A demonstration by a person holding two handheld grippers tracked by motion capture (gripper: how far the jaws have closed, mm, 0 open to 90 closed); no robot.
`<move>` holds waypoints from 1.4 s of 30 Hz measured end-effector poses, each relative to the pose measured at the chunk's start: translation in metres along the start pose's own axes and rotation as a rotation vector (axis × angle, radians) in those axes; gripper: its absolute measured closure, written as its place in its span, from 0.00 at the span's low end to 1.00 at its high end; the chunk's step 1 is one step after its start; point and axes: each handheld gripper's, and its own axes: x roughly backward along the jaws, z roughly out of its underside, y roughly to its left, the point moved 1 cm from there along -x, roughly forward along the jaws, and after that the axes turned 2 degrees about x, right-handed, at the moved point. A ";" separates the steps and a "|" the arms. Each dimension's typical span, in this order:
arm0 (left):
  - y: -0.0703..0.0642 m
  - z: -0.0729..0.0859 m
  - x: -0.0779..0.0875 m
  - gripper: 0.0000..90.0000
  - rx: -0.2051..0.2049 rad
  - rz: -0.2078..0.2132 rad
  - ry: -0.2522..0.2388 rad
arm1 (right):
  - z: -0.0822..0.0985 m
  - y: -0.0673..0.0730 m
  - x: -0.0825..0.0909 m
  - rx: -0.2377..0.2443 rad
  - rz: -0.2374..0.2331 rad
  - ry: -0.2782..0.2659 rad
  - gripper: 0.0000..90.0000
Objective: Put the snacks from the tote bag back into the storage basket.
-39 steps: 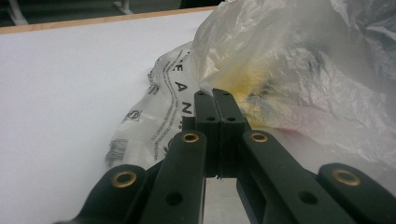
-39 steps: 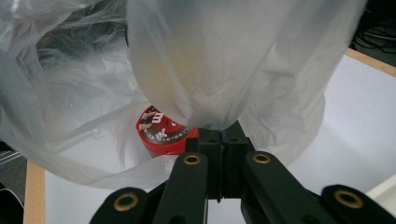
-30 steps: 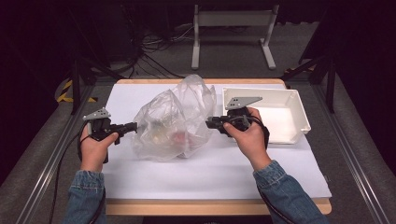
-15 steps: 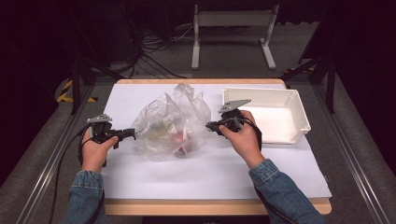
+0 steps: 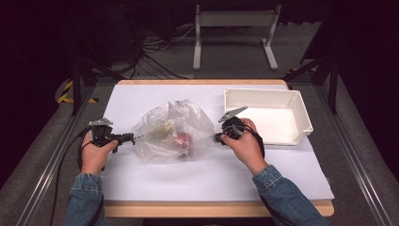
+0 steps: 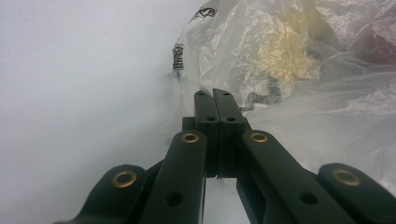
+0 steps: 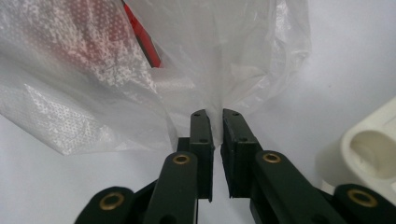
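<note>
Since a second ago the clear plastic bag has sunk and flattened, and both hands have dropped lower. Bare white table lies open in front of the bag toward the near edge; the white tray stands just beyond the right hand. The bag sits stretched between the two: the left hand-held gripper is clamped on its left edge, the right hand-held gripper on its right edge, jaws nearly together.

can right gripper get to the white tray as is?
Probably not yet: the right gripper is pinching the bag. The tray sits just beyond that hand with bare table between, so once it lets go, likely yes.
</note>
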 end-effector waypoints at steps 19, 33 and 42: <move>-0.044 -0.031 0.050 0.46 -0.106 -0.022 -0.166 | -0.003 0.010 0.062 0.005 0.056 -0.290 0.37; -0.109 -0.052 0.080 0.39 -0.256 0.014 -0.288 | -0.013 0.039 0.097 0.053 0.027 -0.420 0.47; -0.132 -0.055 0.079 0.42 -0.291 0.083 -0.275 | -0.027 0.071 0.080 0.117 -0.074 -0.428 0.49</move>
